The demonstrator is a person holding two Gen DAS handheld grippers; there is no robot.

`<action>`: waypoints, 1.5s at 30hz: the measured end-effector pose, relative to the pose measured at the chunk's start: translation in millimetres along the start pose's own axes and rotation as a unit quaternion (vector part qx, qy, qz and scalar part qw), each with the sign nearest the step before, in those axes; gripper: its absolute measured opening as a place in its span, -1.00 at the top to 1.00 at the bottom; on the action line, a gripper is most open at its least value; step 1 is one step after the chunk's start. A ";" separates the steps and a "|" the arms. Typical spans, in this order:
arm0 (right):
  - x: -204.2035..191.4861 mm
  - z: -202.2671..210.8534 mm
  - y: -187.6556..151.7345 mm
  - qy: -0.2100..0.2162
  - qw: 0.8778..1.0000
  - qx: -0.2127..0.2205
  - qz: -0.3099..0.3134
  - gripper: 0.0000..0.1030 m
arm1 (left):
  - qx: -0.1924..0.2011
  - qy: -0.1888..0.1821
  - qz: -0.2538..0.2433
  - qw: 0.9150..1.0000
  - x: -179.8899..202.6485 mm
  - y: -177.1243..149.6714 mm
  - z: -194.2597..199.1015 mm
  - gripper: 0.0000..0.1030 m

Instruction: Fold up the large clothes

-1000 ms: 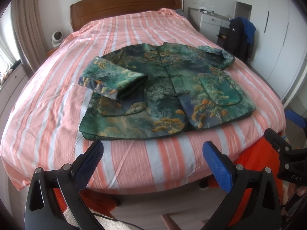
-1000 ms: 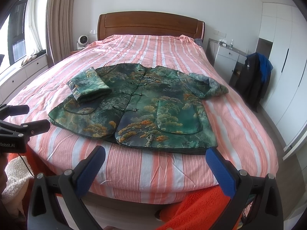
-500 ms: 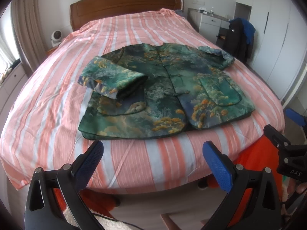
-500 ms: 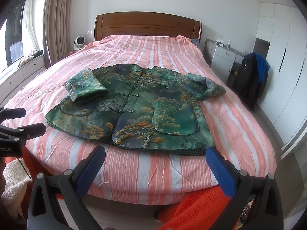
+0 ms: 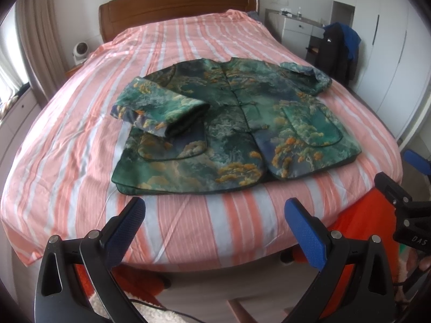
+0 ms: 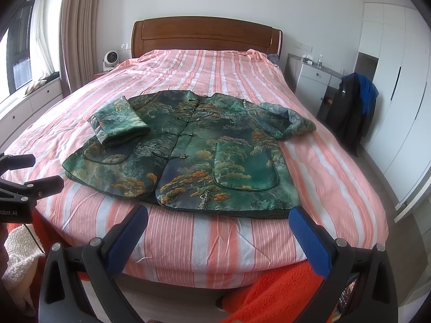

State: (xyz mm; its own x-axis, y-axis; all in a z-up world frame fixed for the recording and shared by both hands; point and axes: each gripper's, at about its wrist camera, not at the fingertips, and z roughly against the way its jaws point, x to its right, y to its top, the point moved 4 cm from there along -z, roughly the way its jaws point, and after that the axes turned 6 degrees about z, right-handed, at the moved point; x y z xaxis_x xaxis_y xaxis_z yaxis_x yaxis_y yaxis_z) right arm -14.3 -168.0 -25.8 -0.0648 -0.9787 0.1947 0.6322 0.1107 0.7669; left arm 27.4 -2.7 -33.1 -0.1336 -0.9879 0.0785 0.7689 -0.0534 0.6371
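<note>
- the green printed jacket [image 5: 237, 132] lay face up across the foot half of the striped bed [image 5: 188, 228], buttoned down the front, its hem nearest the cameras.
- one sleeve [image 6: 118, 123] was already folded in over the chest on the left side; the other sleeve [image 6: 288, 121] lay out to the right, bent and rumpled near the bed's edge.
- the left gripper [image 5: 215, 226] hung off the foot of the bed with its blue pads spread wide, holding nothing and apart from the cloth.
- the right gripper [image 6: 218, 228] was likewise splayed wide and empty, just short of the hem.
- judged from this, the fold was barely begun: one sleeve in, the other and the body yet to do.
- risk: the fabric looked thick and padded, so a shallow pinch on the right sleeve could slip off mid-lift.
- risk: a pinch taken too deep could catch the striped bedcover along with the jacket and drag it into the fold.
- risk: the folded sleeve sat loose and bulky; tugging the body could roll it back open.
- risk: the right sleeve lay near the mattress edge, so a careless release might drop it over the side.
</note>
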 end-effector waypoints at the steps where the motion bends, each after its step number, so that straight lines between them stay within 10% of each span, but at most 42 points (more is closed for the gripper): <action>1: -0.4 -0.4 -0.2 0.001 1.000 -0.001 0.001 -0.99 | 0.000 0.000 0.000 1.000 -0.7 -0.6 -0.4 -0.99; 33: -9.5 -0.8 -1.1 0.011 1.000 -0.006 0.012 -0.99 | -0.015 -0.003 0.004 1.000 -17.9 -4.7 -10.8 -0.99; 45: 46.8 -21.5 -12.3 0.036 0.995 -0.020 -0.087 -0.99 | -0.140 -0.104 0.109 0.979 -181.2 55.9 -165.7 -0.99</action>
State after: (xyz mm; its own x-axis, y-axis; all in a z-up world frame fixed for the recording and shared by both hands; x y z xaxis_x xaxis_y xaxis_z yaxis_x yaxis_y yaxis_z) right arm -8.5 -219.0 -39.2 -0.1204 -0.9926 0.0160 0.6471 -0.0663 0.7595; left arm 198.2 149.2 -138.8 -0.0494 -0.9308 0.3621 0.9305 0.0889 0.3554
